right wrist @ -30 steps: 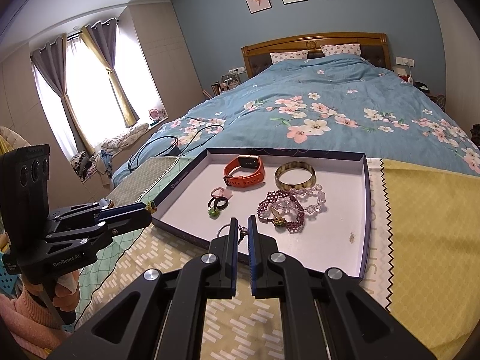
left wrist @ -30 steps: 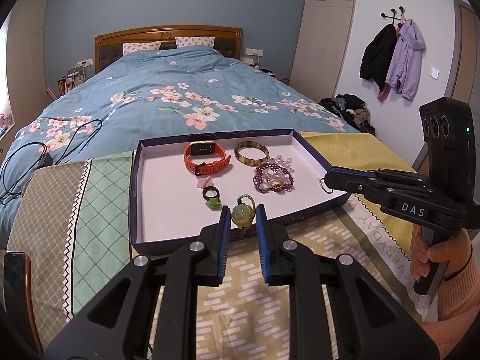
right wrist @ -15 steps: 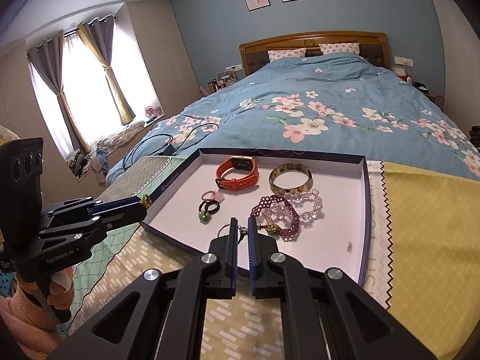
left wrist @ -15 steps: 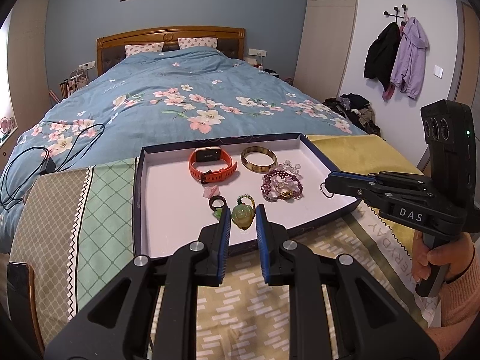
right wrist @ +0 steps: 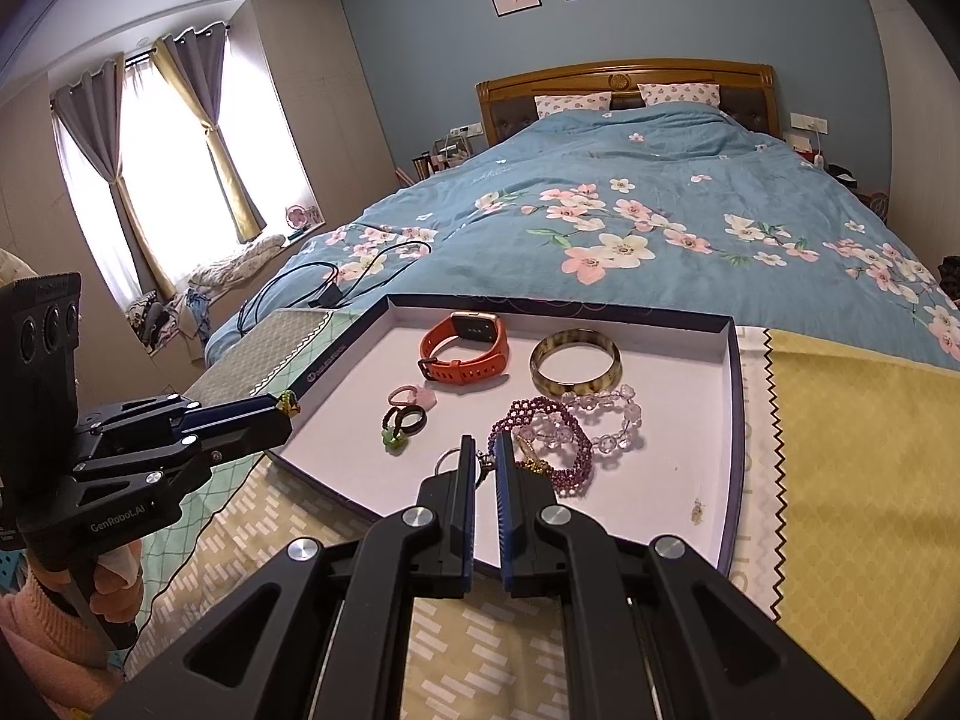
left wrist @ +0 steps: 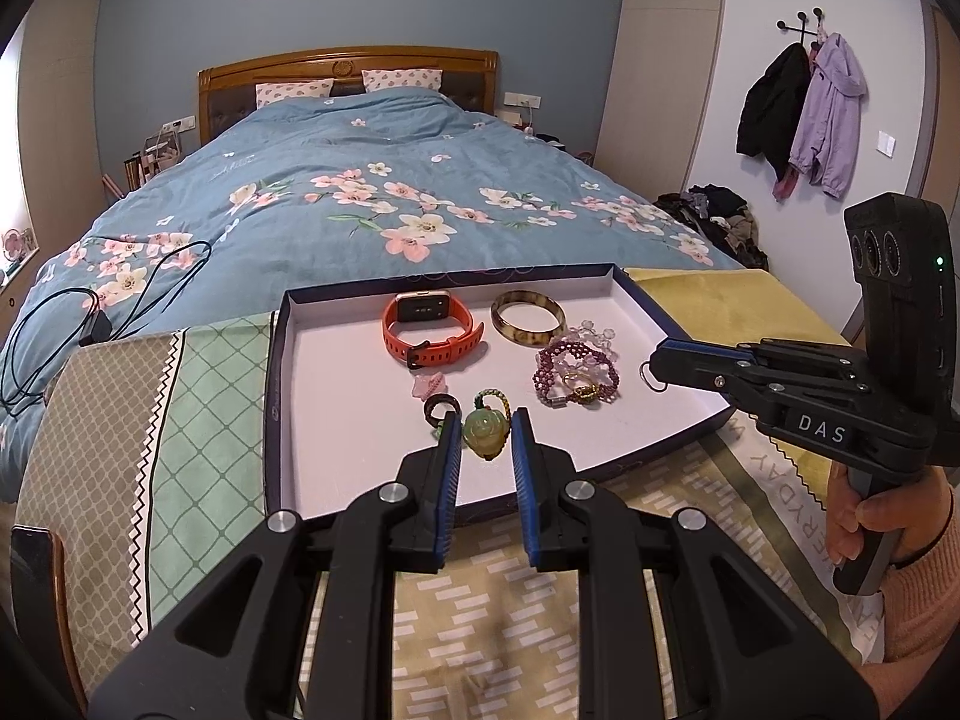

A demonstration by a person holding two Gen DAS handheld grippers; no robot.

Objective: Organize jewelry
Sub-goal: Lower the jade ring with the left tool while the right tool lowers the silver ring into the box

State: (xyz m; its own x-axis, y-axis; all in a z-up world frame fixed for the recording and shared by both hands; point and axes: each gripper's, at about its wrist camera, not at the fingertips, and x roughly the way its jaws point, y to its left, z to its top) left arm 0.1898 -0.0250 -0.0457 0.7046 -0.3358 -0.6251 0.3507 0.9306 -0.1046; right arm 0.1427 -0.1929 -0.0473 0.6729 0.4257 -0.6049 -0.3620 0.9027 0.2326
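A shallow dark-rimmed tray (left wrist: 276, 372) with a white floor lies on the patterned cloth; it also shows in the right wrist view (right wrist: 735, 396). In it lie an orange watch (left wrist: 429, 327), a tortoiseshell bangle (left wrist: 528, 318), purple and clear bead bracelets (left wrist: 570, 369), a dark ring (left wrist: 438, 407) and a pink charm (left wrist: 429, 385). My left gripper (left wrist: 486, 435) is shut on a green jade pendant (left wrist: 483, 433) with a braided loop, above the tray's near side. My right gripper (right wrist: 485, 455) is shut on a small metal ring (right wrist: 447, 459) with a clasp, above the tray's near edge.
The tray sits at the foot of a bed with a blue floral quilt (left wrist: 372, 204). Black cables (left wrist: 90, 312) lie on the quilt at left. Coats (left wrist: 804, 114) hang on the right wall. A yellow cloth (right wrist: 858, 450) lies right of the tray.
Both grippers have risen and drawn back a little from the tray, each still holding its piece. The items in the tray have not moved.
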